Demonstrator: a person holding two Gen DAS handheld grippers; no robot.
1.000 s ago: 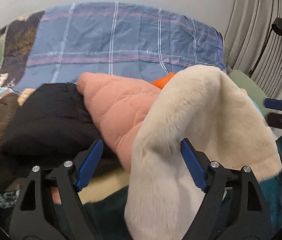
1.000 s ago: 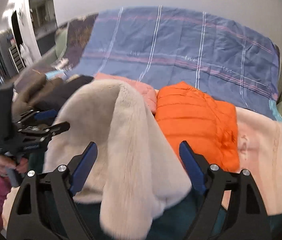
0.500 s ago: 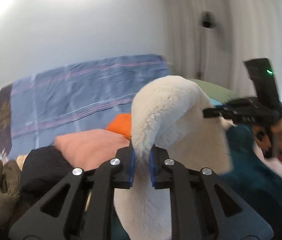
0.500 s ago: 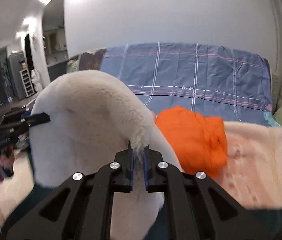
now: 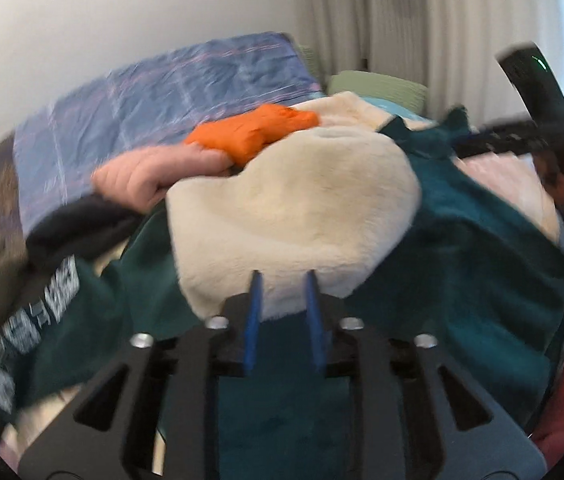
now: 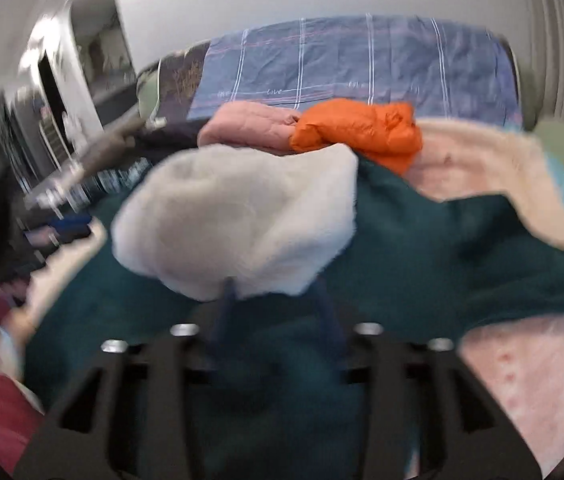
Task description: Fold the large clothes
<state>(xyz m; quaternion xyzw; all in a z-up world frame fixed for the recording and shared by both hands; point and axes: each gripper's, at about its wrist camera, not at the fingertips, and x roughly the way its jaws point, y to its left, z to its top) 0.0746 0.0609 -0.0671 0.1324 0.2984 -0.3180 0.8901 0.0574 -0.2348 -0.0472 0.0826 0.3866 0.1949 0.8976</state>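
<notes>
The left gripper has just been opening: its blue pads stand a little apart, and the cream fleece lining of the dark teal garment lies just past their tips, no longer pinched. The right gripper has likewise just been opening; its pads are blurred, yet a gap shows between them, with the edge of the cream fleece lining at their tips and nothing pressed between them.

The dark teal garment lies spread over the heap right in front of both grippers, its fleece side folded over on top, white lettering showing on a sleeve at the left of the left view.

Behind it, blocking the free part of the bed, sit an orange puffer jacket and a pink quilted jacket touching each other, with a black garment at the left. A pale pink blanket lies under the teal cloth on the right. Beyond stretches a blue plaid sheet, and a curtain hangs behind. In the left view the right gripper appears at the right edge, blurred.
</notes>
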